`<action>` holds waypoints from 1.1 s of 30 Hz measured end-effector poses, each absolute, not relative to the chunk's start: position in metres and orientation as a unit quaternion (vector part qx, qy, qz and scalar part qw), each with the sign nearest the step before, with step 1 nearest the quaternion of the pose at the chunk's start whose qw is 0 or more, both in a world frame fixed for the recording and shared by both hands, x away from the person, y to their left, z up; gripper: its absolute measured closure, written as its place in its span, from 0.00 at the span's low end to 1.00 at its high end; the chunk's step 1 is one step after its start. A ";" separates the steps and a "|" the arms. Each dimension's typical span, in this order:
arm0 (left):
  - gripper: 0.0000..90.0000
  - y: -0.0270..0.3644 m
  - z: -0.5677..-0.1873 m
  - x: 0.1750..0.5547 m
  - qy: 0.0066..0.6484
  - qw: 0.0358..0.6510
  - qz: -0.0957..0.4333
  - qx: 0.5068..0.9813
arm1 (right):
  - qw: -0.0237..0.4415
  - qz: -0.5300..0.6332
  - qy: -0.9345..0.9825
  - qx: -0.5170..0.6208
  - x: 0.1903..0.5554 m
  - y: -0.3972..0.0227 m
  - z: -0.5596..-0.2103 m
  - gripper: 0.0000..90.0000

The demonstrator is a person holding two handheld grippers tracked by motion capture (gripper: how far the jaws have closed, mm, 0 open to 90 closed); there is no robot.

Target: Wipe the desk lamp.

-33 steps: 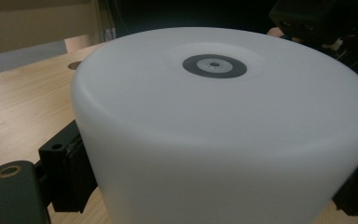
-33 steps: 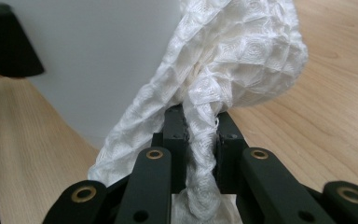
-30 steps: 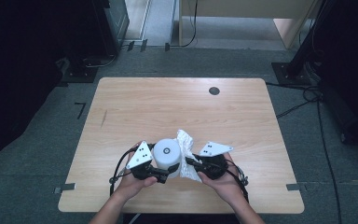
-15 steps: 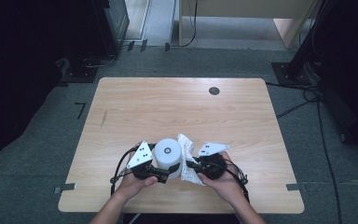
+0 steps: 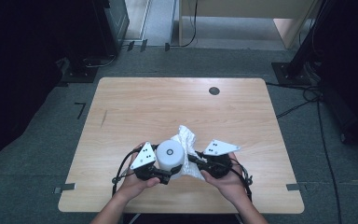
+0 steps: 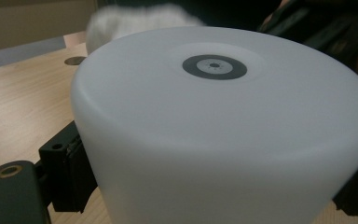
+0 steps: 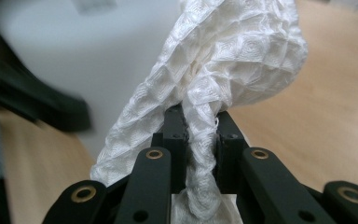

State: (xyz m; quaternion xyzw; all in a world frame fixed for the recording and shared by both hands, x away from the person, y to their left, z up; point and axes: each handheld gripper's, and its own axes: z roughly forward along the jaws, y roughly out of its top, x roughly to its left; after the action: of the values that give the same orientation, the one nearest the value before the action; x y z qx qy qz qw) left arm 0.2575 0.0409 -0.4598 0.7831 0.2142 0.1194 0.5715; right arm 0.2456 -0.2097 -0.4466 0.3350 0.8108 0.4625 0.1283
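Near the table's (image 5: pixel 121 107) front edge, open wood beyond, our left gripper (image 5: pixel 161 173) clamps the white cylinder (image 5: pixel 170 156) while our right gripper (image 7: pixel 199 135) pinches the white cloth (image 7: pixel 233 60) against it.

From above, a light wooden surface (image 5: pixel 168 107) stands on grey carpet, with a small dark round grommet (image 5: pixel 214 90) near its far edge. Near the front edge, two hands come in from below, each with a black gripper topped by a grey three-cornered plate. The left gripper (image 5: pixel 161 171) is closed around a white upturned cup (image 5: pixel 169 155) with a dark ring on top. Just beside the cup, the right gripper (image 5: pixel 195 160) meets a crumpled white cloth (image 5: pixel 186 139), which touches the cup's right side.
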 end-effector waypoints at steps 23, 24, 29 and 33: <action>0.09 0.029 -0.486 0.267 0.203 0.526 0.132 0.815 | 0.140 0.438 0.799 0.386 0.264 -0.237 -0.460 0.87; 0.09 0.029 -0.486 0.267 0.202 0.527 0.130 0.815 | 0.140 0.439 0.799 0.386 0.264 -0.237 -0.460 0.87; 0.09 0.033 -0.488 0.269 0.203 0.529 0.119 0.816 | 0.139 0.440 0.799 0.385 0.264 -0.237 -0.460 0.87; 0.07 0.037 -0.486 0.267 0.221 0.535 0.132 0.804 | 0.135 0.439 0.801 0.384 0.264 -0.235 -0.462 0.87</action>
State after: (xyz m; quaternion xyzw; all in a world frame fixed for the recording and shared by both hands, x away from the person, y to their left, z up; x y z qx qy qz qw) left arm 0.2671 0.0365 -0.4855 0.8043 0.2215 0.1324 0.5353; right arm 0.2638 -0.2351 -0.4615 0.3839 0.8011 0.4389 0.1353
